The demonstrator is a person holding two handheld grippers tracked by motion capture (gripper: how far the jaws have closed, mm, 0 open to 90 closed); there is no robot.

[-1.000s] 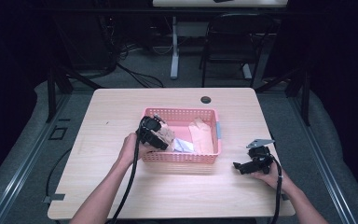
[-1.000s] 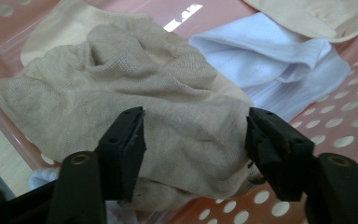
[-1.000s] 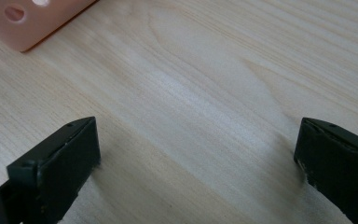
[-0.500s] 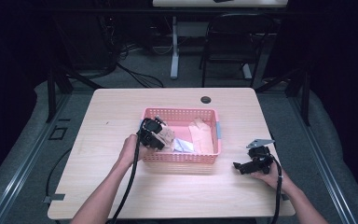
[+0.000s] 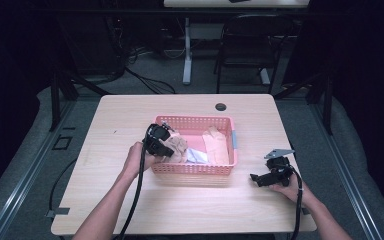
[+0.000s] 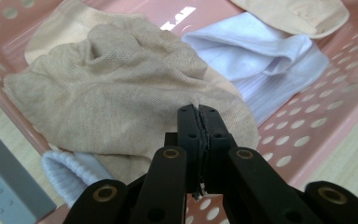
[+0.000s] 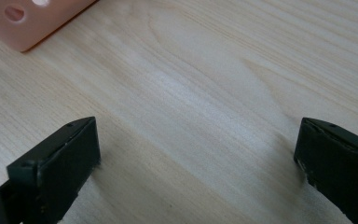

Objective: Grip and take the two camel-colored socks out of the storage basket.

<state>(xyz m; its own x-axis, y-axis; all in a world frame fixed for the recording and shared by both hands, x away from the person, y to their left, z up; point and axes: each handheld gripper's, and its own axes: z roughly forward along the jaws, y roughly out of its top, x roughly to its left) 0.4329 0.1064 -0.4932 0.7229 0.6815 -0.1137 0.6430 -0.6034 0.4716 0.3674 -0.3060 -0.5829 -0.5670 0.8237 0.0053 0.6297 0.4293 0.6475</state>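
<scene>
Your left gripper (image 6: 199, 116) is sitting with its jaws pressed together, pinching the edge of the tan sock (image 6: 121, 93) in the lower middle of the left gripper view. That sock is bunched up in the pink basket (image 6: 317, 126), with a white cloth (image 6: 270, 60) lying to the upper right of it and a white ribbed cuff (image 6: 70, 170) poking out at the lower left. The basket's perforated wall is running close along the right side of the jaws, so you're working tight against that rim.

In the high view your left gripper (image 5: 161, 141) is hovering over the basket's (image 5: 195, 168) left end, your left hand (image 5: 136, 159) wrapping it from the lower left with the forearm angling in from the bottom edge.

Your right gripper (image 7: 196, 154) is resting with its jaws spread wide, nothing between them but bare table (image 7: 205, 84), and a basket corner (image 7: 32, 21) is peeking in at the upper left. In the high view it (image 5: 272, 172) is sitting low right of the basket, well apart, with lots of open tabletop around it.
</scene>
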